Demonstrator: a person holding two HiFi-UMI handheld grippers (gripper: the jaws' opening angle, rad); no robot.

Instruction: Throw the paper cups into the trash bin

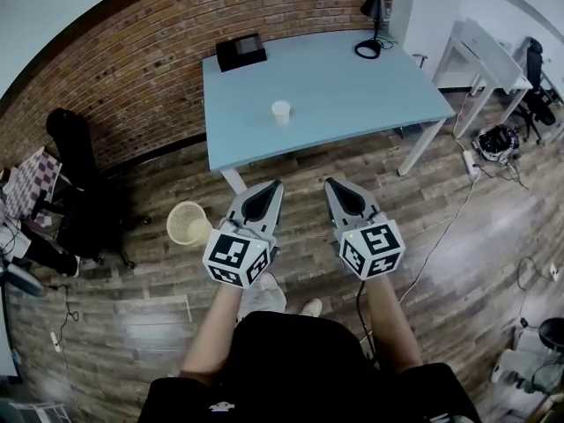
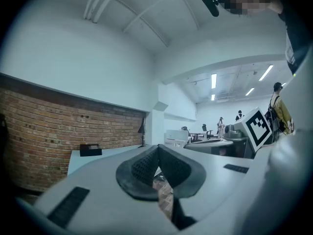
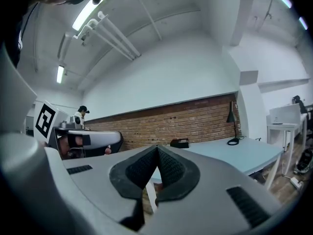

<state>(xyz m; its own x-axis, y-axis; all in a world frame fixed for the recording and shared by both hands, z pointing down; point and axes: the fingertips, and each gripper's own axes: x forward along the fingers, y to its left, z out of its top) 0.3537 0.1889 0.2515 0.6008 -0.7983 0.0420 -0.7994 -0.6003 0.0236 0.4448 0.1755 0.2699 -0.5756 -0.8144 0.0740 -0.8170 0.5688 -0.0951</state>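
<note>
White paper, and only one piece of it: a single cup [image 1: 280,111] stands upright on the pale blue table [image 1: 370,95], a little left of the middle and closer to the front edge than to the back. Both grippers are on the near side of this table, above the wooden floor [image 1: 476,263]. The cup is ahead of their tips and well apart from them. It lies almost on the line that runs between the two grippers, slightly more to the side of the left gripper [image 1: 274,186]. The right gripper [image 1: 331,184] is just beside the left one, and both point toward the table.

The left gripper is clenched: in the left gripper view its dark ribbed pads [image 2: 144,167] meet at the tip and grasp nothing. The right gripper is clenched in the same way, its pads [image 3: 140,169] touching at the front with nothing caught between them.

The cup is small and plain, with its open mouth up and its side narrowing a little toward the bottom. It is too small in the head view to tell if something is inside.

The trash bin [image 1: 188,223] (a pale yellow basket with a mesh wall) stands on the floor near the left gripper, on its left, below the front left corner of the table. A black box [image 1: 241,51] and a black lamp [image 1: 374,25] are at the far side of the table, in front of the brick wall [image 1: 132,69].
</note>
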